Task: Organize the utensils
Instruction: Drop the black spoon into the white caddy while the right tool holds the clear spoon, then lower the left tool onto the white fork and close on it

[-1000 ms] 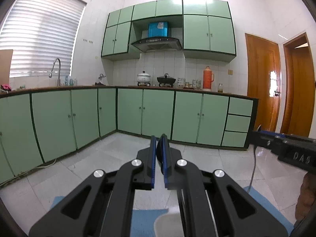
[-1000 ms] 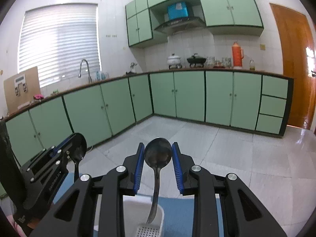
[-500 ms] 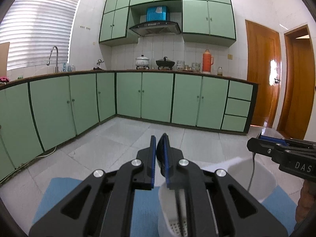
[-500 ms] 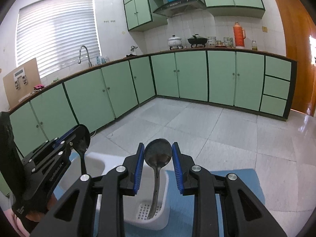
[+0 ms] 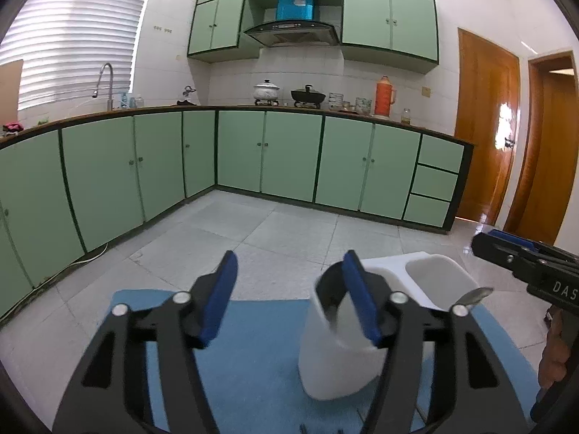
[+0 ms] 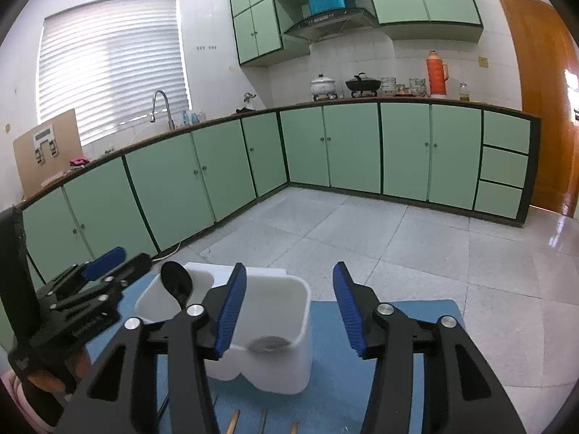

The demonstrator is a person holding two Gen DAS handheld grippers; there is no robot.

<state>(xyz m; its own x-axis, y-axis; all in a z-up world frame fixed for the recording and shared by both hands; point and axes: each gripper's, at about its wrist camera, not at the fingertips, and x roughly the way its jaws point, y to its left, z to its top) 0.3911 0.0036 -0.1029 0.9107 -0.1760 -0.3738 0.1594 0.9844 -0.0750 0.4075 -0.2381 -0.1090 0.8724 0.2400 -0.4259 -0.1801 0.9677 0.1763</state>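
Two grippers are in our hands, and both stand wide open with nothing between their blue pads. Our left gripper [image 5: 289,289] hovers above the blue mat [image 5: 253,325], its right finger in front of the white plastic two-compartment utensil holder [image 5: 336,369]. Our right gripper [image 6: 289,303] hangs over the same holder [image 6: 286,354], which stands on the mat [image 6: 416,325] on the pale tiled floor [image 6: 398,238].

We see one dark metal spoon [image 6: 177,285] standing in the holder's left compartment, bowl upward and leaning against the rim, just beside the left gripper's body. In the left wrist view that same spoon's bowl [image 5: 329,296] shows dark behind the right finger. Inside the right compartment a second spoon bowl [image 6: 269,343] lies low against the near wall; its handle we cannot make out. From the left wrist view a shiny spoon tip [image 5: 474,294] pokes up near the holder's right compartment, below the right gripper's body.

At the bottom edge of the right wrist view, thin wooden sticks [image 6: 234,421] lie on the mat, too cropped for us to identify.
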